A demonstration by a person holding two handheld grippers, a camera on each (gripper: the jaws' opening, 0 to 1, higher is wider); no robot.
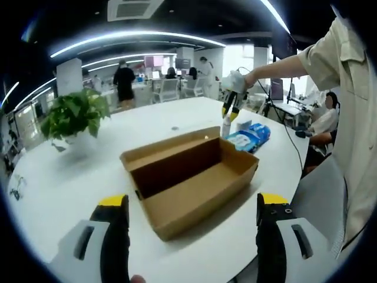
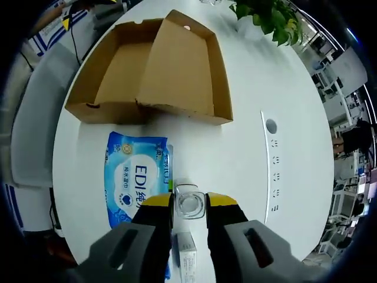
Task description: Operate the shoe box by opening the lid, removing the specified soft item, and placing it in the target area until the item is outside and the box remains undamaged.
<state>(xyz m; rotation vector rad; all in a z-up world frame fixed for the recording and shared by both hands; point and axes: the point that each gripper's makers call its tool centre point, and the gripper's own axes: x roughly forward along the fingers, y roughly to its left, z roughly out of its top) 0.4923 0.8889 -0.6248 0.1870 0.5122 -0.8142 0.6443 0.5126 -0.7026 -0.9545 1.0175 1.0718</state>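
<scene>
A: What are the jaws doing?
B: The right gripper (image 2: 189, 207) is clamping a small clear bottle (image 2: 189, 203) beside the blue wipes pack (image 2: 136, 180). The left gripper (image 1: 191, 207) is hanging open, holding nothing.
A: And the shoe box (image 1: 191, 177)?
B: It is lying open on the white table (image 1: 70, 177).

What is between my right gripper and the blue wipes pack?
A small clear bottle sits between the right gripper's jaws, so they look occupied. The wipes pack lies right beside it on the table, already outside the open shoe box.
</scene>
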